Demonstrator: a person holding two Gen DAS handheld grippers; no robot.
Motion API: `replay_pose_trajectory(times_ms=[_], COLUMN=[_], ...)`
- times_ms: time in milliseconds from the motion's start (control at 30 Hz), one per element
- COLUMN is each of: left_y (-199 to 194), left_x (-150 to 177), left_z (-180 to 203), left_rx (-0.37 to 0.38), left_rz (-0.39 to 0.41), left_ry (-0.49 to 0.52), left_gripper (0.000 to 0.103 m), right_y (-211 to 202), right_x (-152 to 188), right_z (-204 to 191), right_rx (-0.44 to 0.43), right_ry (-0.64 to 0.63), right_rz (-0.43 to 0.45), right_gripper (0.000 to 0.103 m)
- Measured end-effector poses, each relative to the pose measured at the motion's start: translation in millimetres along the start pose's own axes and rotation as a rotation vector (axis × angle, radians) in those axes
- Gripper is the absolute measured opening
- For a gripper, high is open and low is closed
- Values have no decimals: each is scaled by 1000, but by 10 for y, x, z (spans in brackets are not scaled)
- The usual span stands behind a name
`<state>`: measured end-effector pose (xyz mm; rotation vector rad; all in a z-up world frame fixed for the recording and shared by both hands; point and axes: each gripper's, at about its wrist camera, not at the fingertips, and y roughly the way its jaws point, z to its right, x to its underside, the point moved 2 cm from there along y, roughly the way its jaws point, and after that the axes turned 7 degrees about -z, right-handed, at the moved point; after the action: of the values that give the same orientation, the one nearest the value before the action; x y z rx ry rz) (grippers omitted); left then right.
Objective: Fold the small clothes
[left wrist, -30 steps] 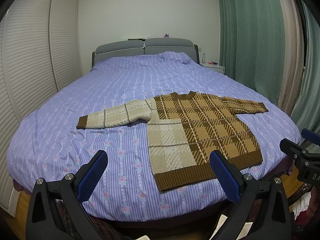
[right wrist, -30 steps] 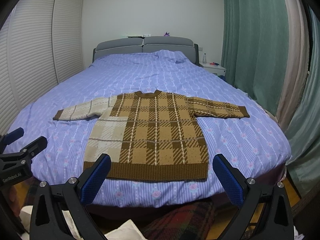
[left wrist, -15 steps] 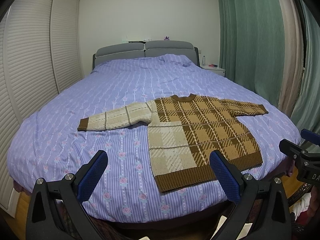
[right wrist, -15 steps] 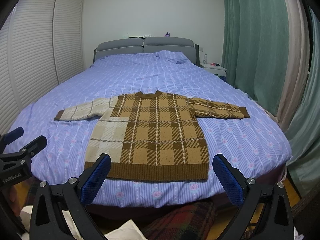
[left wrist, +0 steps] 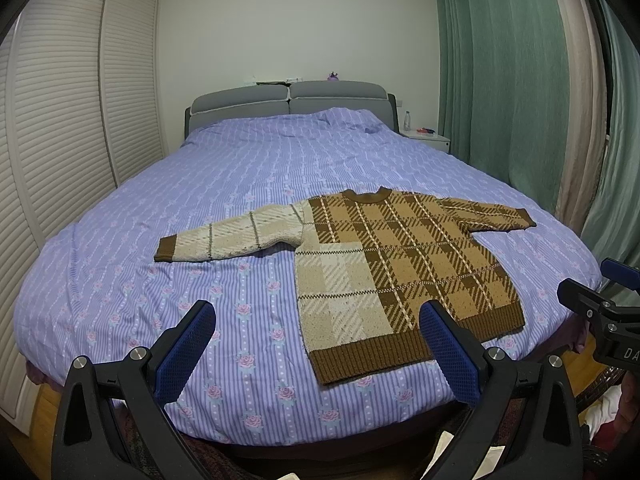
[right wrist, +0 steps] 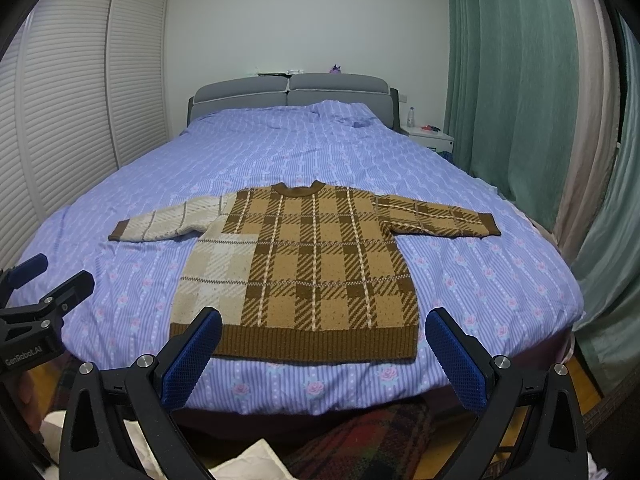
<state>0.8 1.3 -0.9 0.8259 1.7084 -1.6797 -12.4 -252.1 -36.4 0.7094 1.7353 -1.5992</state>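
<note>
Before the sweater (right wrist: 304, 264), left tool (left wrist: 316, 348) and right tool (right wrist: 324, 354) gape wide, holding nothing.

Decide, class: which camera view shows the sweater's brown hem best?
The right wrist view: the hem runs nearly straight across, facing the camera, only its left end hidden. In the left wrist view the hem slants away, partly behind a blue finger.

You have lowered both views slightly, so the headboard (left wrist: 288, 100) and the sweater (left wrist: 384, 264) sit a little lower in frame than a second ago. The sweater's place below the headboard has not otherwise shifted.
</note>
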Motion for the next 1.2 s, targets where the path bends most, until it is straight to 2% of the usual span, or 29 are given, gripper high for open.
replay_pose_trajectory(times_ms=[433,533,633,833,1000,1133,1200], left_y=[161,225,320,606,881,1166,1337], left_x=[-21,-26,-48,-208,-384,-557,-627], left_z=[-96,-224,-395,-943,-1363,-1653,-1809], left_rx=[26,5,-48,-160,-206,-242,-216], left_rz=[-26,-17,-13,0,-1,3,-6], left_ry=[-32,-57,-71,-132,-168,-152,-164], left_gripper=[103,103,103,103,103,94,87], right_y=[92,191,340,731,1054,1401,1556], right_x=[25,21,-25,-306,-657,-990,-1122], right_z=[-56,-130,-221,-683,-1189,-1567,-1716], right_rx=[-6,4,-12,-89,-154,-185,-204], right_ry=[-2,-18,-22,-96,-180,-204,-201], right_rz=[-28,-42,-55,-47,0,16,16], right_gripper=[103,103,103,103,103,103,103])
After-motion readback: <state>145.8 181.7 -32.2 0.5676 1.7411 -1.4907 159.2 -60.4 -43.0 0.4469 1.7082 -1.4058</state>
